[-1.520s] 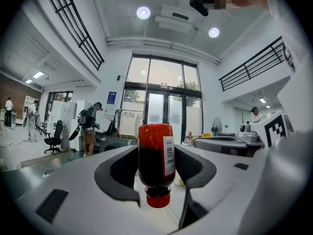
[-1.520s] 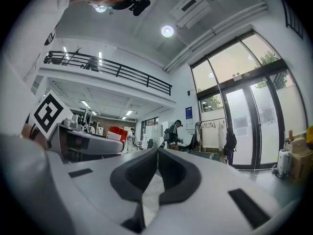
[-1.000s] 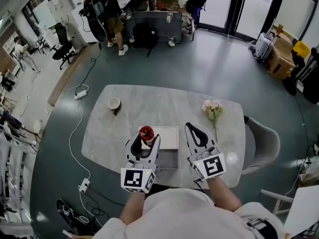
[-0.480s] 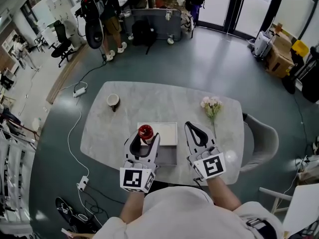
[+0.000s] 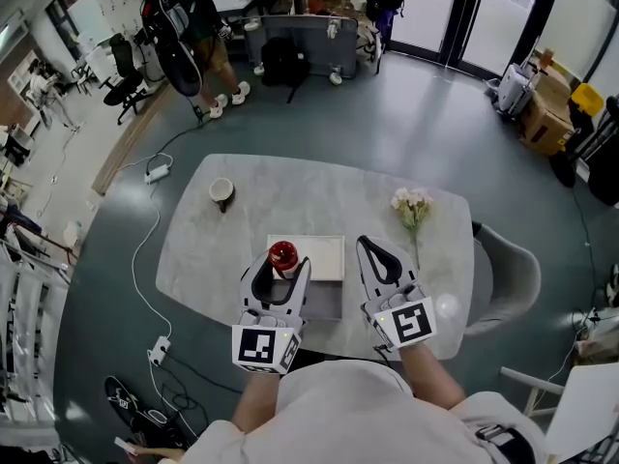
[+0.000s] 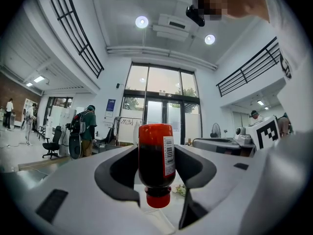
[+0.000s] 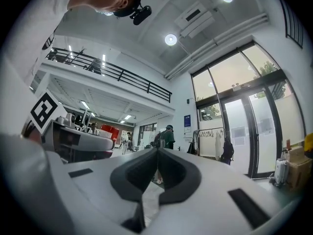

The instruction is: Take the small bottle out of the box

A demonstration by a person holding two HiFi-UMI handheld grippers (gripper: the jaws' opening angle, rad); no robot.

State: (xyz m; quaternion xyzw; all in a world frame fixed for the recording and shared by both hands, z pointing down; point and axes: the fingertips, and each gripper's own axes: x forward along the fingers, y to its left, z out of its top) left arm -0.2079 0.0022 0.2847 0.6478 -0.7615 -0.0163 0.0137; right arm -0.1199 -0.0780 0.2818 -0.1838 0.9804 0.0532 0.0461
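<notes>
The left gripper (image 5: 284,265) has its 2 jaws clamped on the small bottle (image 6: 155,155), pinching its dark body from both sides. The bottle's long axis stands upright across the jaws, with the red cap pointing down and the base up. From the head view it sits at the left edge of the white box (image 5: 324,262) on the marble table (image 5: 193,249). The right gripper (image 5: 373,247), beside the box, has its jaws pressed together on nothing.
</notes>
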